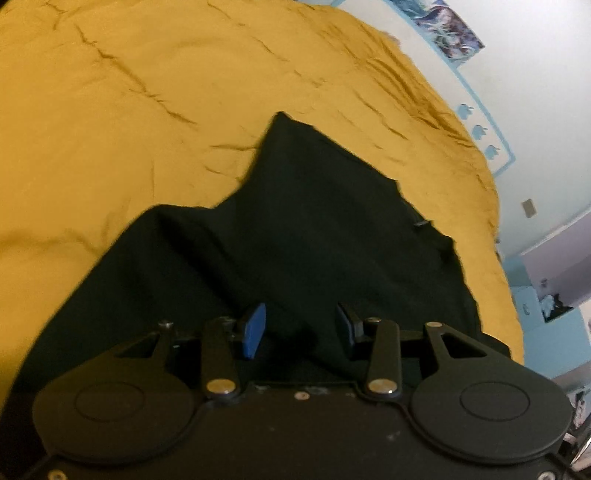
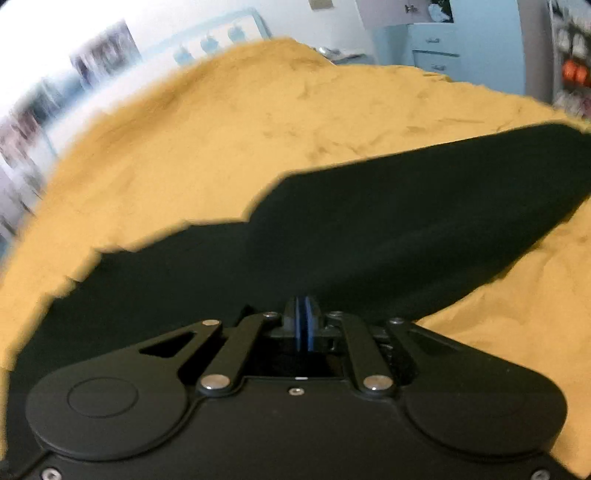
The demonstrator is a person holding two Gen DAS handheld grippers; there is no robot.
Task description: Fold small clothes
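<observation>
Black garment [image 1: 314, 221] lies spread on yellow bedding [image 1: 147, 92] for folding — left gripper [image 1: 301, 330] gapes, right gripper [image 2: 304, 325] seems pinched closed on its edge.

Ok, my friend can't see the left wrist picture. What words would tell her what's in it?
The open left gripper hovers over a dark garment spread on a wrinkled mustard-yellow bedspread. A pale wall with posters runs along the right edge.

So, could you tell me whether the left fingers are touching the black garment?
Cannot tell. The left wrist view shows the left fingers spread open over the black garment, but dark fabric hides any gap.
</observation>
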